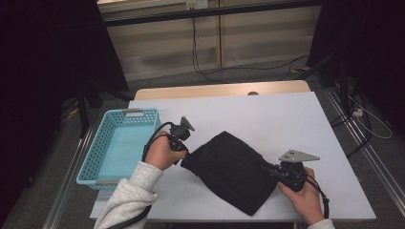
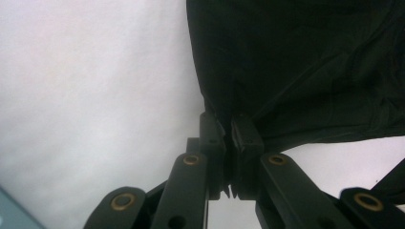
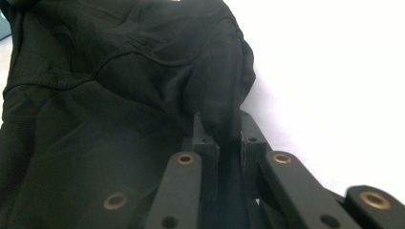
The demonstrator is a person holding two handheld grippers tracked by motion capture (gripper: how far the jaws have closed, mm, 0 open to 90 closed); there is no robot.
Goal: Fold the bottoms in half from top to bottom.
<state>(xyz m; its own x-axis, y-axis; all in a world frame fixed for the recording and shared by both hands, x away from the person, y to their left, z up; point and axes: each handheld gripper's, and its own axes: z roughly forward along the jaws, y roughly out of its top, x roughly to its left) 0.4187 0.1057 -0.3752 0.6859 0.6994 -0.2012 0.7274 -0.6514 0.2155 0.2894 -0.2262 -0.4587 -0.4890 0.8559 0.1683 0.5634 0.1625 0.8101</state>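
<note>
So we've got a black cloth point(image 1: 234, 171) lying folded on the white surface point(image 1: 286, 119), sitting roughly in the middle toward our side, and both grippers have a piece of it. The left gripper point(image 1: 185, 153) has its fingers point(image 2: 212, 138) pinched nearly together on the cloth's left corner, with the fabric rising out from between them in the left gripper view. The right gripper point(image 1: 265, 168) is clamped on the cloth's right edge; in the right gripper view its fingers point(image 3: 206, 136) squeeze a bunched ridge of fabric that stands up between them.

From the high view we get the whole layout: the cloth as a rough diamond shape, one hand point(image 1: 162, 151) in a pale grey sleeve point(image 1: 131, 195) at the left, the other hand point(image 1: 305, 198) at the lower right, and a light blue basket point(image 1: 119, 143) with latticed walls just left of the left hand. The close-up views give us what the high view can't: a stitched seam and soft wrinkles across the cloth, which looks thin and matte. A sliver of the basket shows at the bottom left corner of the left gripper view.

The surface is smooth and plain.
</note>
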